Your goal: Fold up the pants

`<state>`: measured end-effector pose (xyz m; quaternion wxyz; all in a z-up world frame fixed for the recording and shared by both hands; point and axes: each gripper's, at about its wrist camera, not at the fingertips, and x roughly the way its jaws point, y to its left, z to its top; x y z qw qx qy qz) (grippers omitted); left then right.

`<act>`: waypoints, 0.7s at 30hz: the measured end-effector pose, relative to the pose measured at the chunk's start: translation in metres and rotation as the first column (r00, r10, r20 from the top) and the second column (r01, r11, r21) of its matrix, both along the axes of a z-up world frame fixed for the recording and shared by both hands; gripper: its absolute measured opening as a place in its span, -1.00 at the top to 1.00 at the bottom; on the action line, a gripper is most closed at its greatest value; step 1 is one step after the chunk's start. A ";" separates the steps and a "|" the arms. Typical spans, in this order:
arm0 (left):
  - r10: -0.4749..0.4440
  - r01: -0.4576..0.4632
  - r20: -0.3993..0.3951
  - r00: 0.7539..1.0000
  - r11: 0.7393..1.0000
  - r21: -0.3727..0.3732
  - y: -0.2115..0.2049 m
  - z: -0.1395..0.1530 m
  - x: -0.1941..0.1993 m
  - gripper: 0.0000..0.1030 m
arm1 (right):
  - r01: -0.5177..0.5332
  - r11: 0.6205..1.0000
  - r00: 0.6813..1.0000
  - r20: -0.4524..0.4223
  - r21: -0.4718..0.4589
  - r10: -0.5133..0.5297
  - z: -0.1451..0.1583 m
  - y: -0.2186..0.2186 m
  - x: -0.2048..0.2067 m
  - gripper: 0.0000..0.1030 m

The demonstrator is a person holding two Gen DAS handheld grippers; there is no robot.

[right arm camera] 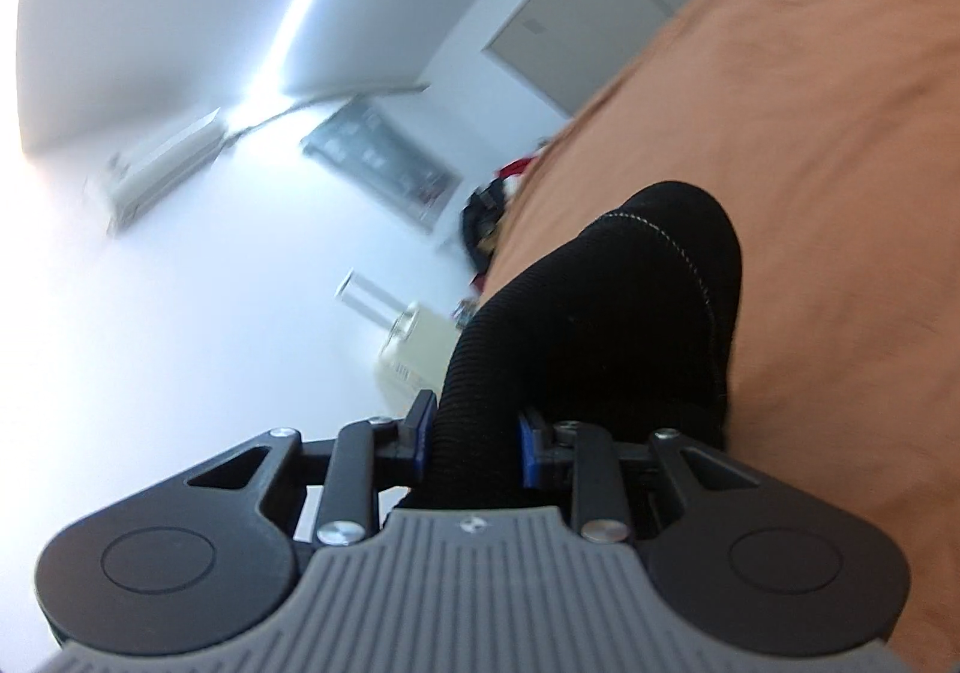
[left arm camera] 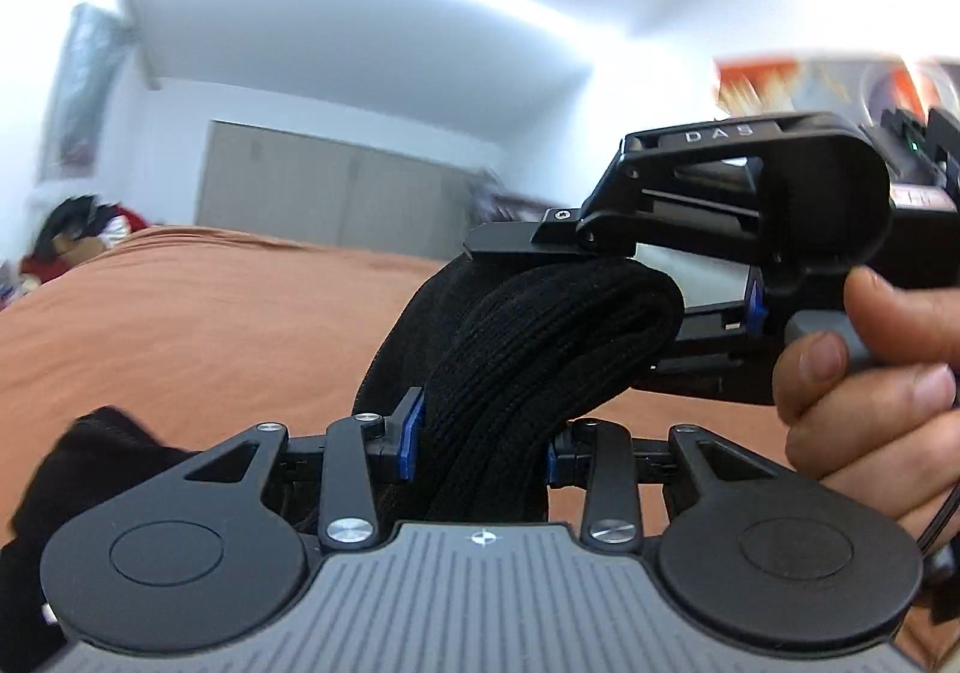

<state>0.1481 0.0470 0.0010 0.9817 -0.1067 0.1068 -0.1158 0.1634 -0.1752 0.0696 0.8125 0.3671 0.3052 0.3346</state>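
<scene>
The black ribbed pants (left arm camera: 528, 349) hang bunched above the orange bed cover (left arm camera: 198, 325). My left gripper (left arm camera: 480, 448) is shut on a thick bundle of the pants fabric. My right gripper (right arm camera: 474, 442) is shut on another fold of the pants (right arm camera: 600, 325). In the left wrist view the right gripper (left arm camera: 690, 283) comes in from the right, held by a hand (left arm camera: 870, 391), and clamps the same bundle just above my left one. More black fabric (left arm camera: 90, 469) hangs at the lower left.
The orange bed cover (right arm camera: 810, 193) fills the area under both grippers. A pile of red and black clothes (left arm camera: 78, 235) lies at the bed's far edge. Grey wardrobe doors (left arm camera: 336, 193) and white walls stand behind.
</scene>
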 end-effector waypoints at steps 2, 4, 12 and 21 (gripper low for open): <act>0.044 -0.042 0.021 0.999 0.996 -0.073 0.024 -0.002 -0.012 0.21 | -0.054 0.997 0.997 0.053 -0.059 0.057 0.015 0.031 -0.005 0.55; 0.092 -0.087 0.021 0.996 0.981 -0.173 0.051 -0.007 -0.023 0.21 | -0.107 0.986 0.987 0.103 -0.130 0.121 0.027 0.064 -0.010 0.55; 0.241 -0.296 -0.173 0.955 0.813 -0.501 0.145 -0.059 -0.056 0.20 | -0.287 0.811 0.892 0.167 -0.510 0.420 0.016 0.222 -0.033 0.56; 0.193 -0.388 -0.369 0.909 0.715 -0.581 0.202 -0.104 -0.074 0.03 | -0.412 0.590 0.802 0.032 -0.695 0.597 -0.066 0.318 -0.036 0.37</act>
